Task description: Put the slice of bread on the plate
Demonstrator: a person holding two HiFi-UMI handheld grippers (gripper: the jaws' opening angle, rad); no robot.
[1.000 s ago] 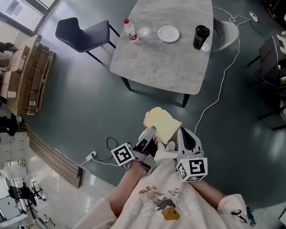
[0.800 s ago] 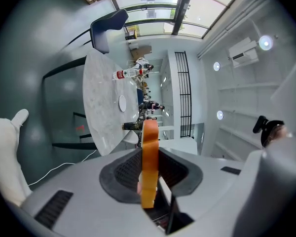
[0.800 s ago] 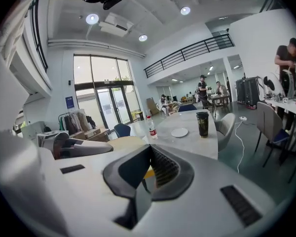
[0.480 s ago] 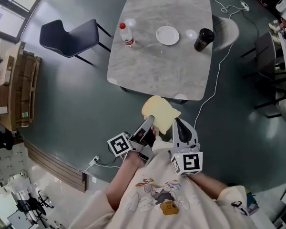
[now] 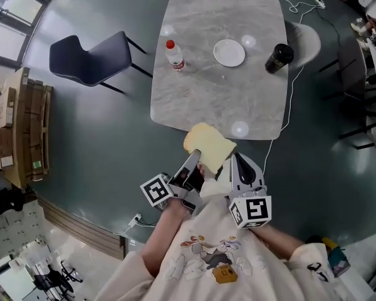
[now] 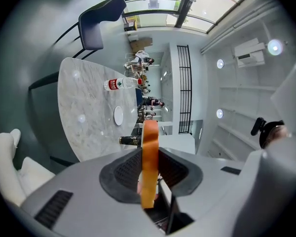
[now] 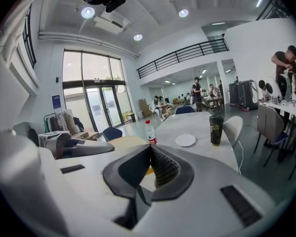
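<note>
Tan-crusted and pale in the middle, the slice of bread [image 5: 208, 148] is pinched by one edge in the left gripper [image 5: 197, 163]. In the left gripper view it stands on edge between the ribbed pads, which press on both of its faces. It hangs over the floor, just short of the near edge of the marble table [image 5: 213, 99]. The right gripper [image 5: 237, 162] rides beside it at 3 o'clock, jaws together on nothing.

The white plate [image 5: 229, 52] lies well ahead at about 12 o'clock from the bread, towards the table's far half. A water bottle [image 5: 174, 55] stands at its 9 o'clock and a dark cup [image 5: 279, 58] at its 3 o'clock.

The step in hand looks like the carry to the plate, with most of the reach yet to do. To do it well, I would hold the pinch as it is, since a soft slice tears or sags if squeezed harder. The path should run down the open middle of the table, between bottle and cup. Over the plate, the slice should turn flat and come low before the jaws part, so it lands inside the rim rather than dropping on its edge. The right gripper can stay clear.
</note>
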